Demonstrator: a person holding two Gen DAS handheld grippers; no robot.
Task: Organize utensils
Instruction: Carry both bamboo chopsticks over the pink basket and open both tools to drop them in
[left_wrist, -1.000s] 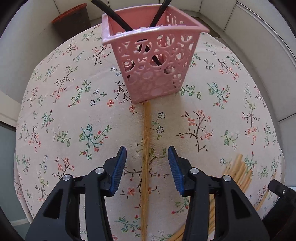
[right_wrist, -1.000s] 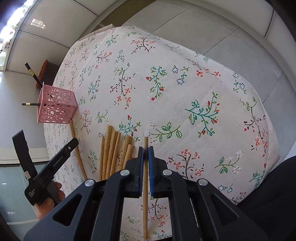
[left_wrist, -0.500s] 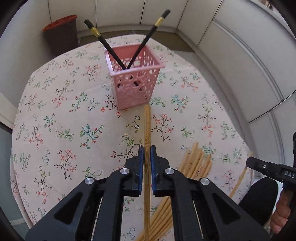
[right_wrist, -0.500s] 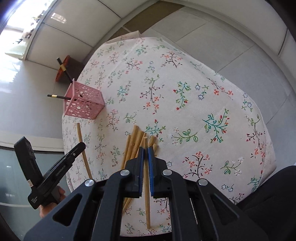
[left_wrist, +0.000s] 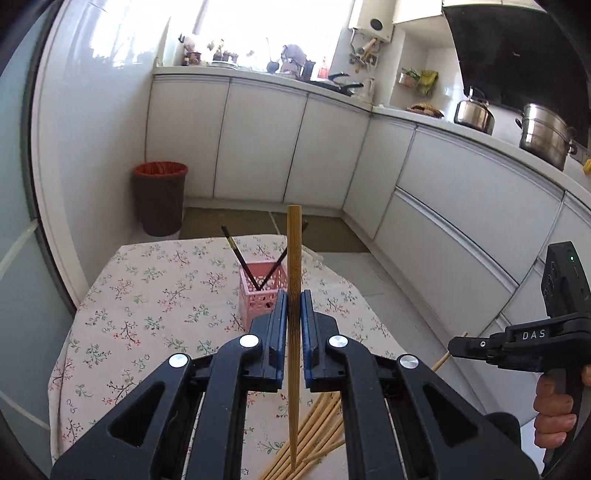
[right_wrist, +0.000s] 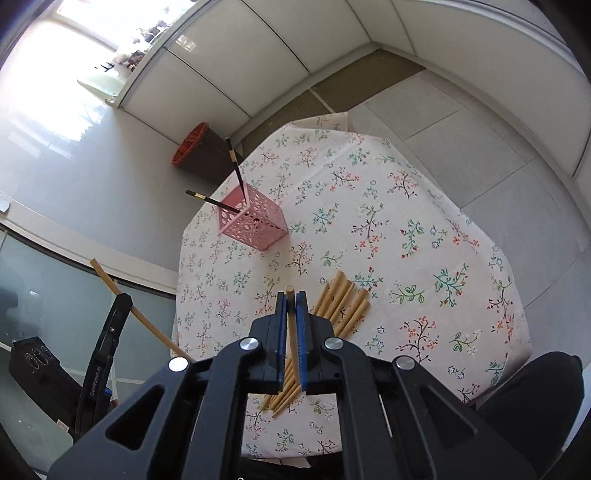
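My left gripper (left_wrist: 294, 297) is shut on a bamboo chopstick (left_wrist: 294, 251) and holds it in the air above the floral-clothed table (left_wrist: 147, 295). Beyond it stands the pink perforated basket (left_wrist: 258, 299) with two black chopsticks (left_wrist: 242, 258) leaning in it. My right gripper (right_wrist: 291, 295) is shut on another bamboo chopstick (right_wrist: 293, 339), lifted above the pile of bamboo chopsticks (right_wrist: 345, 302). In the right wrist view the basket (right_wrist: 255, 221) stands at the table's far left. Each gripper shows in the other's view: the right one (left_wrist: 517, 343) at right, the left one (right_wrist: 110, 332) at left.
A brown bin with a red rim (left_wrist: 160, 195) stands on the floor past the table's far end. White cabinets (left_wrist: 461, 206) run along the back and right, with steel pots (left_wrist: 545, 133) on the counter. A hand (left_wrist: 554, 413) holds the right gripper's handle.
The left gripper went from open around a chopstick lying on the cloth to shut on it. Both grippers then rose off the table with their chopsticks, and the left view tilted up.
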